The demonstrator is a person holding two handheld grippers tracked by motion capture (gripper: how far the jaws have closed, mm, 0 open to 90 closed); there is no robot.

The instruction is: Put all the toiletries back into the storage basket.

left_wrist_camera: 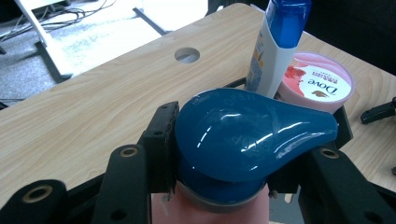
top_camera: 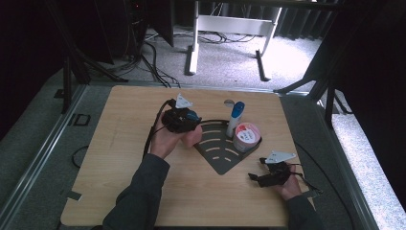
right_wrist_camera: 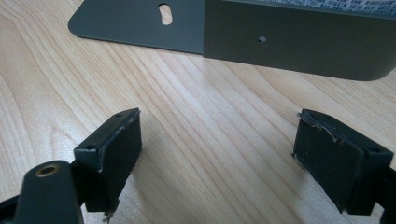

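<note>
The left hand-held gripper (left_wrist_camera: 224, 154) is clamped partway closed on the blue cap (left_wrist_camera: 247, 135) of a pink bottle (top_camera: 193, 136), its pads pressing the cap from both sides. In the high view the bottle hangs at the near-left edge of the dark fan-shaped rack (top_camera: 221, 163), low over its slotted base. Farther back in the rack a white bottle with a blue cap (top_camera: 235, 117) stands upright, with a pink Dove tub (top_camera: 247, 136) just beside it. The step in hand looks like placing the pink bottle into the rack alongside those two. The next move calls for carrying it a little further in over the free part of the base, setting it down upright clear of the white bottle, and only then easing the jaws apart. The right hand-held gripper (right_wrist_camera: 219, 158) rests over the bench (top_camera: 119, 143) near the rack's front corner, jaws wide apart and holding nothing
</note>
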